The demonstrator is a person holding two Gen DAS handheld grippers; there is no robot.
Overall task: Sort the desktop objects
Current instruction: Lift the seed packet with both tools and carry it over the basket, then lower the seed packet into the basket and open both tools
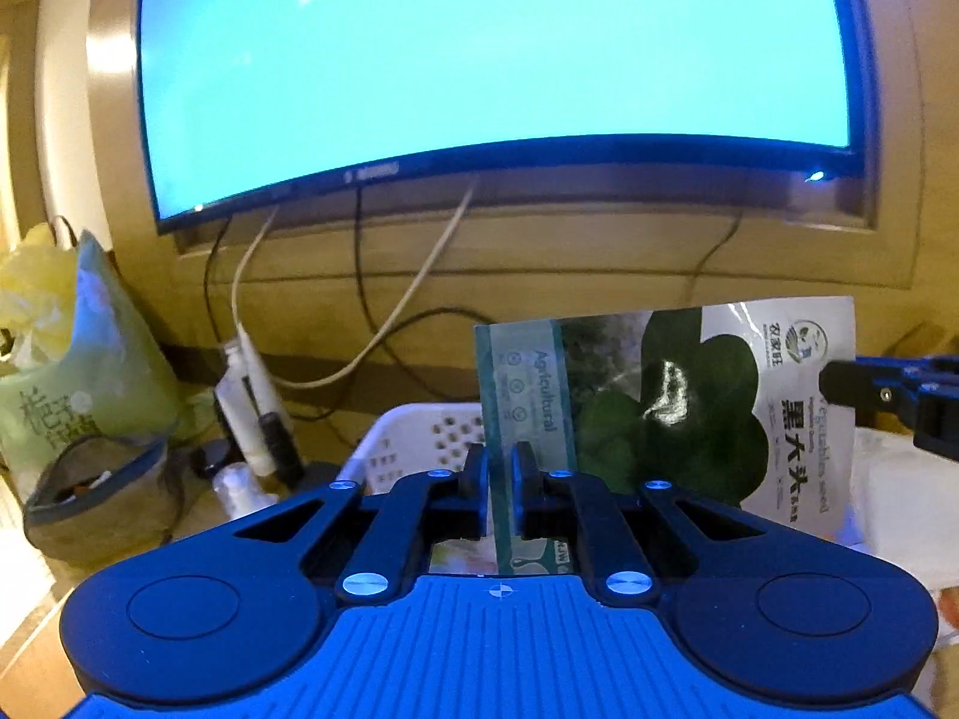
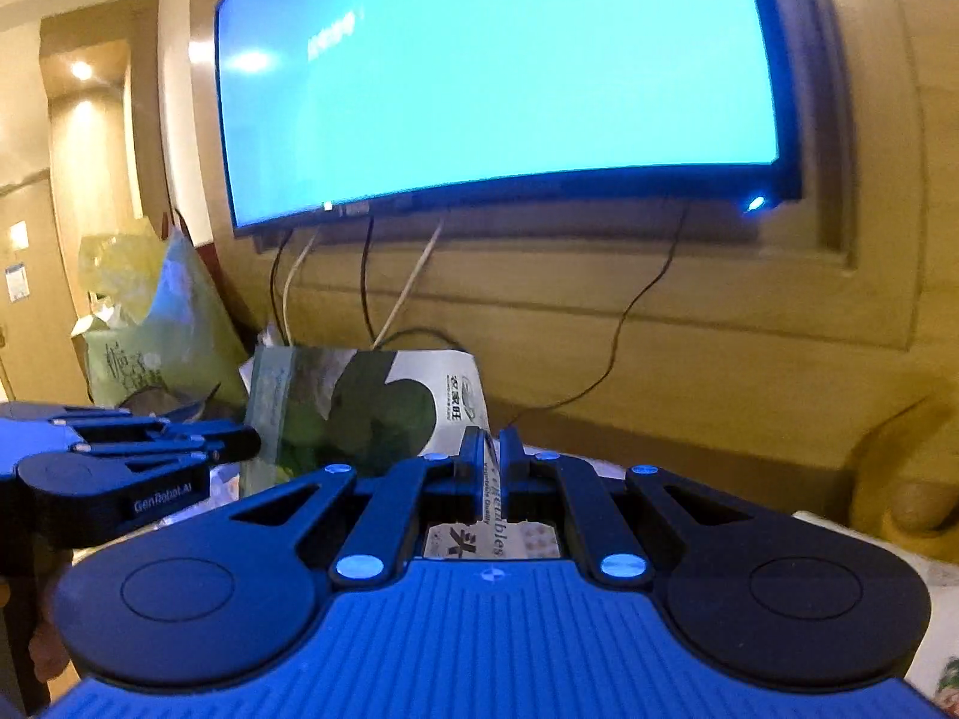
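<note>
Both grippers grasp one seed packet (image 1: pixel 689 407), held upright in the air above the white perforated basket (image 1: pixel 413 443) and in front of the wall-mounted TV (image 1: pixel 479 60). The left gripper (image 1: pixel 500 473) is clamped on its green-banded end, the right gripper (image 2: pixel 492 461) on its white end. Judging from this, the packet is lifted but not yet dropped anywhere, so sorting remains unfinished. The packet is glossy, flat and thin, printed with dark leafy greens and Chinese lettering, catching glare.

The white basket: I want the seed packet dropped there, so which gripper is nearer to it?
Left. The left gripper sits just above the white basket's rim, pinching the seed packet's green end; the right gripper holds the far white end.
</note>
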